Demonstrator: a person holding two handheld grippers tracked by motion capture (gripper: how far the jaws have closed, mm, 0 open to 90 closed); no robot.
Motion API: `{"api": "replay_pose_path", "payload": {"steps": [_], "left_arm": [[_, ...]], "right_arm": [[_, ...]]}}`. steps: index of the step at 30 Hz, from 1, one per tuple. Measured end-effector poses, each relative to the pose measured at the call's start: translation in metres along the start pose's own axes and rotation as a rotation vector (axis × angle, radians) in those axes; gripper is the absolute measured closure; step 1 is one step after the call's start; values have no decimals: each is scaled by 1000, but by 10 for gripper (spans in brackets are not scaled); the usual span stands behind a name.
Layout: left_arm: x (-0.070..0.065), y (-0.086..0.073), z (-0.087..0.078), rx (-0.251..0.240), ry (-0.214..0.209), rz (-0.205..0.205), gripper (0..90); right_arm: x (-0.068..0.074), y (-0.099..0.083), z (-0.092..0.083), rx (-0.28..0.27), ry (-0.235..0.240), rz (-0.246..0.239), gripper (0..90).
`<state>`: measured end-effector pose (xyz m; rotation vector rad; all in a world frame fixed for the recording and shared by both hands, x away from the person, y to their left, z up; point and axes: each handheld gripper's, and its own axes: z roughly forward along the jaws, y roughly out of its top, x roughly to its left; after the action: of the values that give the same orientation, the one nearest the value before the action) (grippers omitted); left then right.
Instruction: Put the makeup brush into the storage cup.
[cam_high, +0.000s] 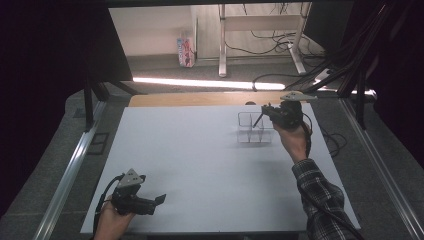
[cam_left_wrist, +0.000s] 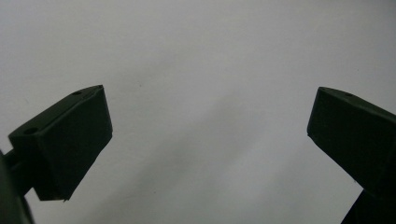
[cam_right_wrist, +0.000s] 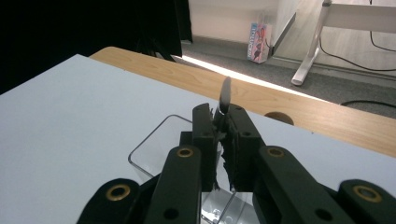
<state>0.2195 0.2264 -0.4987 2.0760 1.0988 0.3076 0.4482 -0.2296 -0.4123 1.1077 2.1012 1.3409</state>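
My right hand-held gripper (cam_right_wrist: 223, 140) has its jaws closed on a thin dark utensil (cam_right_wrist: 225, 97); I cannot tell what kind it is. Its tip rises above the jaws. This gripper hangs over a clear divided container (cam_high: 254, 131) near the far right corner of the desk (cam_high: 200, 165). The compartments I can see look empty. My left hand-held gripper (cam_left_wrist: 208, 135) is wide open, holds nothing, and sits near the desk's near left corner.

It looks like a lab or test room; a big white table (cam_high: 200, 165) sits inside a dark metal frame (cam_high: 357, 75); black curtains (cam_high: 45, 75) hang around; cables (cam_high: 272, 40) lie on the grey floor (cam_high: 165, 65) behind.
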Motion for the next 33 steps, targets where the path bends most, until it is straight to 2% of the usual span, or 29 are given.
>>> {"api": "replay_pose_path", "payload": {"steps": [17,19,22,25,27,30,33], "left_arm": [[-1,0,1,7,4,11,8],[-1,0,1,8,5,12,8],[-1,0,1,9,7,14,8],[-1,0,1,10,9,15,8],[-1,0,1,10,9,16,8],[-1,0,1,10,10,16,8],[-1,0,1,10,12,15,8]], "right_arm": [[1,-21,16,68,-1,-2,825],[1,-21,16,76,8,9,743],[0,-17,16,56,3,8,473],[-1,-13,16,44,9,1,285],[-2,-11,17,51,11,25,172],[-4,-10,18,65,12,38,83],[-4,-10,19,75,4,39,47]]}}
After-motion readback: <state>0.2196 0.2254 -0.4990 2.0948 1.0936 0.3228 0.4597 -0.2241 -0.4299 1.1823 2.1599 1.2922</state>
